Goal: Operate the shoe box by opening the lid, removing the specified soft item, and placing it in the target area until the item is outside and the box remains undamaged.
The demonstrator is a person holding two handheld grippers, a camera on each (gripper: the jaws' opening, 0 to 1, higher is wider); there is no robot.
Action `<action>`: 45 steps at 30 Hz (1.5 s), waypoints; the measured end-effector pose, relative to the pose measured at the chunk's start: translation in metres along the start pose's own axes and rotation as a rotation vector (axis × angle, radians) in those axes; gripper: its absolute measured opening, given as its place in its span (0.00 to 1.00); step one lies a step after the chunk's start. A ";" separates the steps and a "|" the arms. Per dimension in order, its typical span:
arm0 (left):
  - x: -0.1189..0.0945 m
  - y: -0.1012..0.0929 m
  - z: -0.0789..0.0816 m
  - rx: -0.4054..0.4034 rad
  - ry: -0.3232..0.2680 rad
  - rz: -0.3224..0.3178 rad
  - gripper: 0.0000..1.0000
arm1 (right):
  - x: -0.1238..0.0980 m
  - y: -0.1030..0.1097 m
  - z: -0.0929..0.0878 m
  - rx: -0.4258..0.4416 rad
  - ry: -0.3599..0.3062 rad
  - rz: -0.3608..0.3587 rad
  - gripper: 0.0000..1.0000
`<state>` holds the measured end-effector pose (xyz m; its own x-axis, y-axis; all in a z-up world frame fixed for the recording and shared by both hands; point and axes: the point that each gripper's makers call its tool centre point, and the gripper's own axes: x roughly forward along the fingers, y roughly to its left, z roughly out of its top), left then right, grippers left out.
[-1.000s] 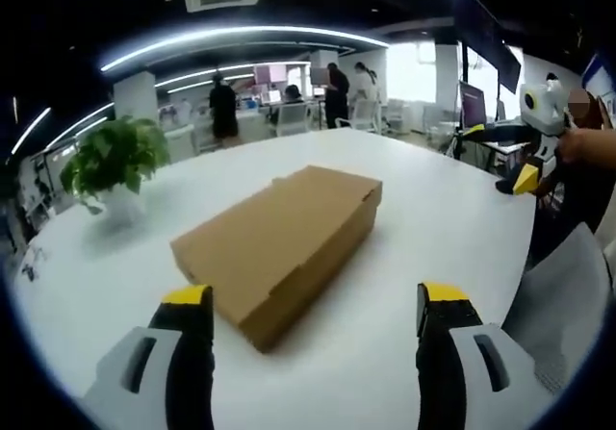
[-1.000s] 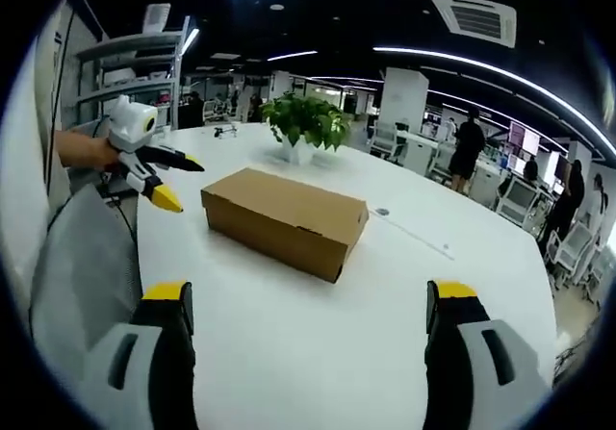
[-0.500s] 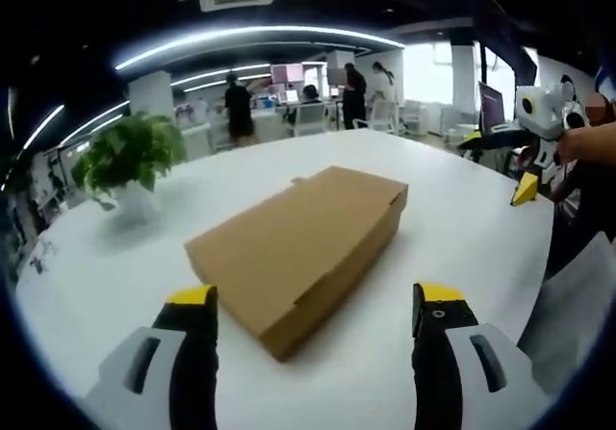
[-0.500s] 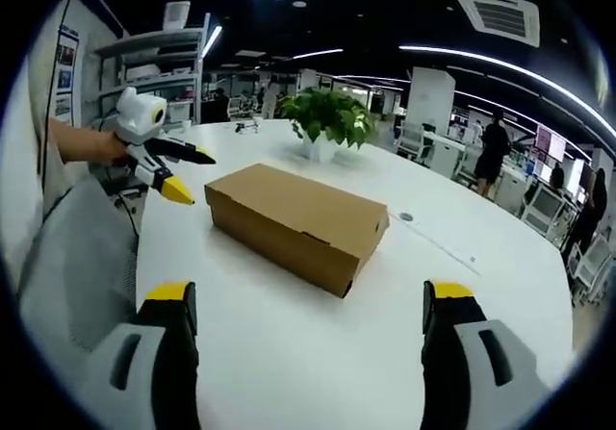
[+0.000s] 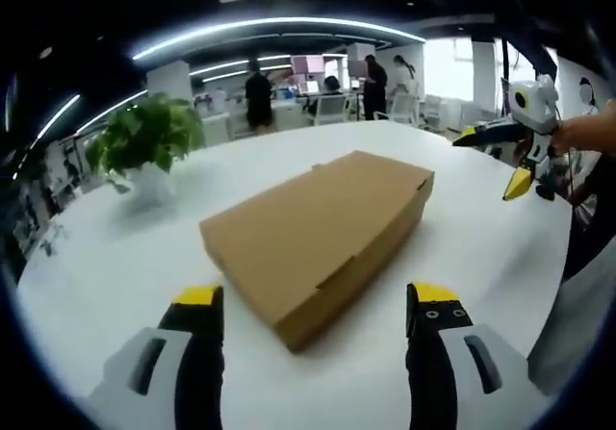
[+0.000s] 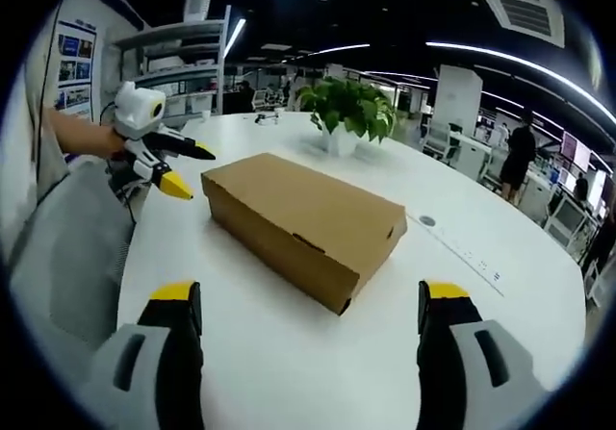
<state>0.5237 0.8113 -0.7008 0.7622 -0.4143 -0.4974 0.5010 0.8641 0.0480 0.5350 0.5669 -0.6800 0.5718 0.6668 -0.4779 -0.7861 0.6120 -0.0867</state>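
Left gripper view first: plain brown cardboard shoe box (image 5: 322,223), lid closed, lies on the white round worktop (image 5: 106,257) ahead of the left gripper (image 5: 313,307), jaws wide and empty. Right gripper view: right gripper (image 6: 308,305) equally wide, box just beyond. Risk: prying a corner could crease the lid or skid the box.

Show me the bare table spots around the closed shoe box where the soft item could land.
Free: table between shoe box and right gripper; also beyond the box toward the cable port. Tighter near the potted plant.
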 end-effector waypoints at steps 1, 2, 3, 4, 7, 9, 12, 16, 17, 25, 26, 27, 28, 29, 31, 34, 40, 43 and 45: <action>0.001 0.001 -0.001 -0.001 0.004 0.001 0.78 | 0.004 -0.003 0.000 -0.002 -0.001 0.008 0.87; 0.002 0.001 -0.002 -0.001 0.006 0.002 0.77 | 0.007 -0.005 0.000 -0.005 -0.001 0.012 0.86; 0.004 0.003 -0.003 -0.002 0.008 0.005 0.77 | 0.010 -0.007 0.000 -0.011 0.001 0.018 0.85; 0.005 0.004 -0.004 -0.004 0.010 0.009 0.77 | 0.012 -0.009 0.000 -0.016 0.003 0.023 0.85; 0.008 0.007 -0.005 -0.013 0.013 0.014 0.75 | 0.021 -0.015 0.001 -0.019 0.002 0.034 0.82; 0.009 0.009 -0.005 -0.017 0.015 0.021 0.73 | 0.027 -0.019 -0.001 -0.014 0.010 0.041 0.79; 0.010 0.013 -0.005 -0.028 0.015 0.029 0.70 | 0.036 -0.021 -0.001 -0.011 0.012 0.054 0.74; 0.012 0.016 -0.006 -0.031 0.016 0.039 0.66 | 0.047 -0.023 -0.004 -0.009 0.022 0.065 0.70; 0.013 0.016 -0.007 -0.032 0.020 0.040 0.65 | 0.049 -0.023 -0.003 -0.007 0.024 0.066 0.70; 0.021 0.016 -0.011 -0.046 0.036 0.052 0.59 | 0.068 -0.026 -0.007 -0.032 0.056 0.068 0.61; 0.022 0.016 -0.012 -0.044 0.039 0.056 0.58 | 0.070 -0.027 -0.007 -0.037 0.058 0.062 0.59; 0.023 0.016 -0.012 -0.043 0.039 0.057 0.56 | 0.071 -0.027 -0.006 -0.039 0.060 0.060 0.57; 0.023 0.016 -0.012 -0.044 0.039 0.059 0.55 | 0.073 -0.027 -0.006 -0.041 0.062 0.059 0.56; 0.023 0.016 -0.012 -0.045 0.037 0.062 0.53 | 0.074 -0.027 -0.006 -0.042 0.064 0.058 0.56; 0.023 0.016 -0.012 -0.044 0.037 0.069 0.52 | 0.077 -0.029 -0.006 -0.037 0.065 0.055 0.55; 0.023 0.018 -0.011 -0.052 0.035 0.080 0.50 | 0.081 -0.031 -0.007 -0.028 0.067 0.049 0.53; 0.024 0.017 -0.012 -0.056 0.033 0.079 0.50 | 0.085 -0.033 -0.012 0.004 0.078 0.057 0.54; 0.024 0.017 -0.012 -0.052 0.032 0.078 0.50 | 0.086 -0.033 -0.013 0.013 0.078 0.063 0.54; 0.024 0.017 -0.013 -0.047 0.032 0.076 0.49 | 0.086 -0.032 -0.013 0.019 0.077 0.065 0.54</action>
<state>0.5456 0.8198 -0.7230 0.7833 -0.3388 -0.5212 0.4224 0.9052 0.0465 0.6061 0.5987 -0.7296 0.4994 0.6711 -0.5479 -0.8159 0.5770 -0.0369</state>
